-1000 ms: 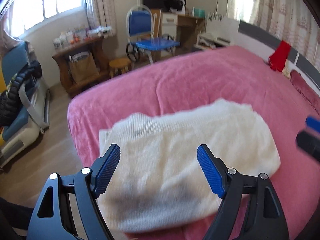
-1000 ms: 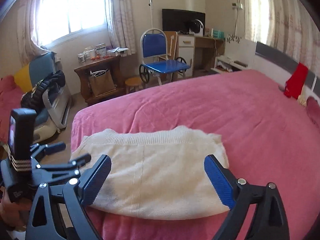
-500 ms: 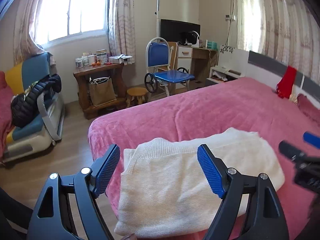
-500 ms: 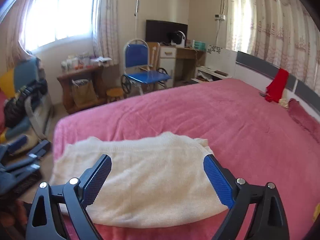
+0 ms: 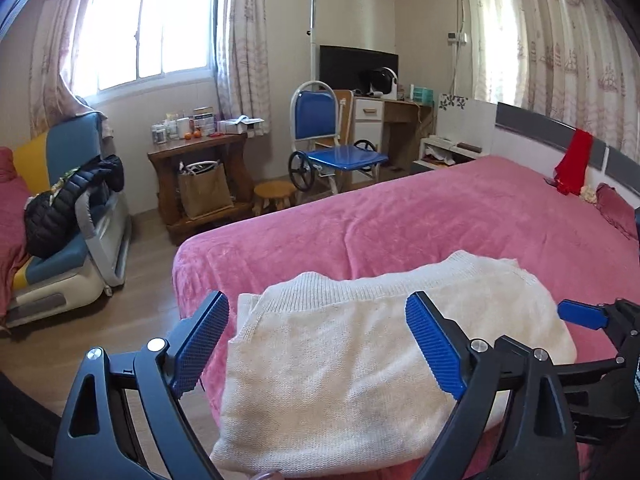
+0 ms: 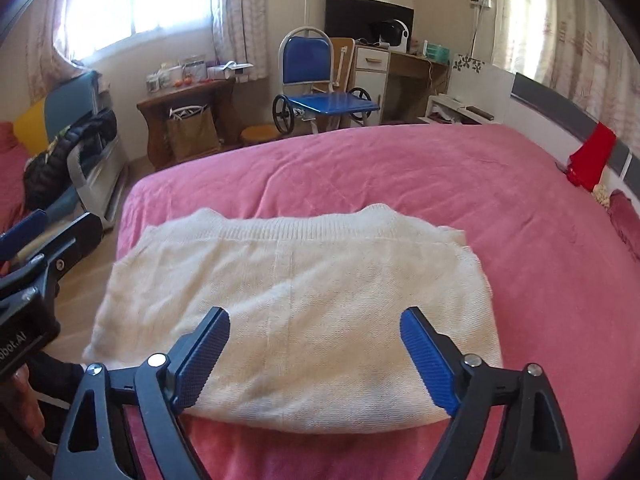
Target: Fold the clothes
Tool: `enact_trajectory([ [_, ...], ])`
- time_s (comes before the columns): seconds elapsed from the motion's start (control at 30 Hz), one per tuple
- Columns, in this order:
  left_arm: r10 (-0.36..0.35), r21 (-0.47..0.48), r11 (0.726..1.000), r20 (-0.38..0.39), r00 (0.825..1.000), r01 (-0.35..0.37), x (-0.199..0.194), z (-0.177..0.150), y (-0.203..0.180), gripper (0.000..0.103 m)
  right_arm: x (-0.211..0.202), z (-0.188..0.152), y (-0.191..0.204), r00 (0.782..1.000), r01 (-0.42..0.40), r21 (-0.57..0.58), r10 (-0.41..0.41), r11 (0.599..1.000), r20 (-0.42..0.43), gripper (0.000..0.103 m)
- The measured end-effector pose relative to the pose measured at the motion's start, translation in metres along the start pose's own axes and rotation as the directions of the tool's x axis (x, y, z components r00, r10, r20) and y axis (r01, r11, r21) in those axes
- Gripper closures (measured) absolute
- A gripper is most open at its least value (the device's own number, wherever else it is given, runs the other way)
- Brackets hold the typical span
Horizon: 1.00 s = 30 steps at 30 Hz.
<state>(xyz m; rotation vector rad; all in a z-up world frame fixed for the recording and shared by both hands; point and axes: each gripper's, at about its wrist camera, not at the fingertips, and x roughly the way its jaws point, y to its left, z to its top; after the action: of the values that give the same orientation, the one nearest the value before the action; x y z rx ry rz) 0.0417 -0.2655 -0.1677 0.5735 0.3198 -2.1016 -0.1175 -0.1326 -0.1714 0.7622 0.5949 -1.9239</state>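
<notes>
Both views had lifted since the earlier frames: the left tool (image 5: pixel 316 344), which had looked steeply down onto the knit, now looked across it toward the window wall, and its jaws were spreading wider with nothing pinched between them. The right tool (image 6: pixel 314 350) had sunk a little toward the cloth, its jaws narrowing yet apart, their pads clear of the wool (no fabric was caught in either). The cream sweater (image 6: pixel 292 300) lay folded into a compact rectangle near the foot corner of the pink bed (image 6: pixel 400 168), ribbed hem at the far edge, untouched by either tool. Judging by that, the fold on this garment looked finished or nearly so, and both tools seemed to be letting go rather than gathering.

Counted: one sweater on the bed, two tools, one red cloth (image 6: pixel 592 156) draped at the headboard, well apart from the sweater. Off the bed stood one blue chair (image 5: pixel 332 140) and one round wooden stool (image 5: pixel 276 192).
</notes>
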Motion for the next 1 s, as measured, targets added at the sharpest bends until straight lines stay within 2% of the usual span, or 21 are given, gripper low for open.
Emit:
enact_trajectory([
  [0.03, -0.009, -0.004, 1.0, -0.02, 1.0, 0.009, 0.004, 0.001, -0.002, 0.011, 0.001, 0.0, 0.001, 1.0, 0.019, -0.014, -0.019, 1.0, -0.001, 0.015],
  [0.17, -0.013, -0.062, 0.998, -0.107, 0.994, 0.007, 0.014, 0.006, -0.006, 0.011, 0.008, 0.001, -0.013, 1.0, 0.006, 0.069, -0.005, 0.998, -0.023, 0.015],
  [0.27, -0.011, -0.058, 0.998, -0.067, 0.998, 0.007, 0.007, 0.013, -0.005, 0.011, 0.005, -0.001, -0.02, 1.0, -0.002, 0.102, 0.004, 0.995, -0.014, 0.015],
  [0.33, -0.015, -0.084, 0.996, -0.039, 0.999, 0.012, 0.001, 0.018, 0.003, 0.011, 0.002, -0.002, -0.017, 1.0, -0.004, 0.083, 0.004, 0.997, -0.002, 0.015],
  [0.43, 0.033, -0.099, 0.995, 0.008, 0.999, -0.032, -0.011, 0.025, 0.012, 0.011, -0.004, -0.002, -0.008, 1.0, -0.001, 0.029, 0.001, 1.0, 0.016, 0.015],
  [0.53, 0.101, -0.054, 0.994, 0.055, 0.993, -0.098, -0.022, 0.03, 0.011, 0.011, -0.013, -0.001, -0.002, 0.999, -0.007, -0.009, 0.007, 1.0, 0.035, 0.015],
  [0.57, 0.103, -0.041, 0.994, 0.067, 0.992, -0.101, -0.026, 0.031, 0.009, 0.01, -0.015, 0.0, 0.0, 0.999, -0.01, -0.015, 0.01, 1.0, 0.041, 0.015],
  [0.63, 0.115, -0.016, 0.993, 0.084, 0.99, -0.114, -0.032, 0.032, 0.005, 0.008, -0.017, 0.003, 0.002, 0.999, -0.015, -0.019, 0.016, 1.0, 0.048, 0.015],
  [0.67, 0.124, -0.005, 0.992, 0.091, 0.988, -0.125, -0.034, 0.032, 0.003, 0.001, -0.019, 0.004, 0.002, 0.999, -0.015, -0.016, 0.016, 1.0, 0.052, 0.015],
  [0.83, 0.101, 0.012, 0.995, 0.125, 0.987, -0.103, -0.041, 0.03, -0.005, 0.0, -0.019, 0.005, 0.001, 0.999, -0.005, -0.015, 0.006, 1.0, 0.045, 0.015],
  [1.0, 0.047, -0.044, 0.998, 0.081, 0.996, -0.044, -0.033, 0.034, 0.001, 0.0, -0.017, 0.001, -0.003, 1.0, 0.013, -0.033, -0.012, 0.999, 0.028, 0.015],
])
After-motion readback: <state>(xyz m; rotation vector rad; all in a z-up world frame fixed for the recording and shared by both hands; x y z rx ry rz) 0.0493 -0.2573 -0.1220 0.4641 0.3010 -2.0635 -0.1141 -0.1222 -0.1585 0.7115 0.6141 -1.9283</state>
